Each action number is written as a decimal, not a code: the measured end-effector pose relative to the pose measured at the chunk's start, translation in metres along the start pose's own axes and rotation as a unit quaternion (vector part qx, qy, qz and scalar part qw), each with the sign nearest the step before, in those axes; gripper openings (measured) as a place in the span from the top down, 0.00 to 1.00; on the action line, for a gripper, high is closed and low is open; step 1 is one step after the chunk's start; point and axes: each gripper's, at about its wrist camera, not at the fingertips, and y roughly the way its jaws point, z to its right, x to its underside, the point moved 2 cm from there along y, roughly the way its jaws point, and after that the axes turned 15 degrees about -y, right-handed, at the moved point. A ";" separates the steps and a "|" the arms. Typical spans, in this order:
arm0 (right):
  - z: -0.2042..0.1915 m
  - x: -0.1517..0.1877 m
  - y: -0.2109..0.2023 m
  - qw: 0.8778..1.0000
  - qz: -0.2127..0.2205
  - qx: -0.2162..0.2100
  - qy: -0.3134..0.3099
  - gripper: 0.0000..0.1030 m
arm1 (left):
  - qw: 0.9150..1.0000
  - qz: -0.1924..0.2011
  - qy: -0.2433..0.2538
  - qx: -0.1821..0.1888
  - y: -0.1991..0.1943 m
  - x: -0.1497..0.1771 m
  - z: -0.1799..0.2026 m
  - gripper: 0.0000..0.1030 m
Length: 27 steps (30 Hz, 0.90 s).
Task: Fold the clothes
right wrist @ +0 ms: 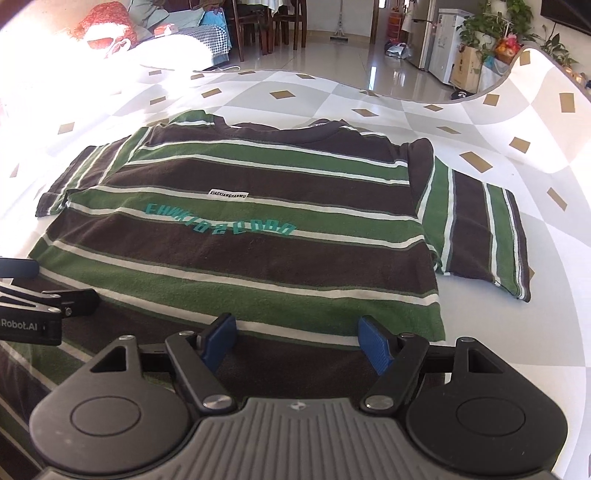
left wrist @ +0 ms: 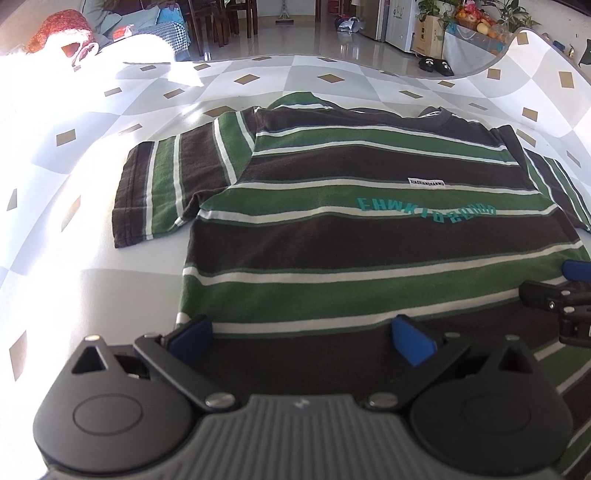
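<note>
the striped t-shirt (left wrist: pixel 369 236) lies flat and face up on the checked mat (left wrist: pixel 110 155), with its neck far away and its bottom edge close to both cameras. it is brown and green with thin white lines, and has blue-green letters (right wrist: pixel 221 223) and a small white label (right wrist: pixel 229 192) on the chest. both short sleeves stick out to the sides and lie flat on the mat

the shirt looks soft, thin and light. it will bend anywhere and will not hold its shape, so a fold may slide or sag if only one spot is lifted. it is not slippery and will not break. i think the best places to grab are the two bottom corners, or the bottom edge near them, pinching both layers of cloth at once so the back comes up with the front

the left gripper (left wrist: pixel 301 338) sits low over the bottom left corner of the shirt. its blue fingers (left wrist: pixel 192 332) are wide apart and nothing is pinched. the right gripper (right wrist: pixel 297 341) sits low over the bottom right part of the hem. its blue fingers are apart too, with the cloth under them but not squeezed

past the mat there is a shiny floor, some chairs (right wrist: pixel 273 22), a pile of bright bedding (left wrist: pixel 66 29), plants (right wrist: pixel 491 22) and black slippers (left wrist: pixel 436 65)
</note>
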 end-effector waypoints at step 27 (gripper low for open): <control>0.027 -0.028 0.018 0.991 -0.101 -0.067 -0.058 0.26 | 0.995 -0.097 0.017 -0.018 0.017 -0.035 -0.006 0.00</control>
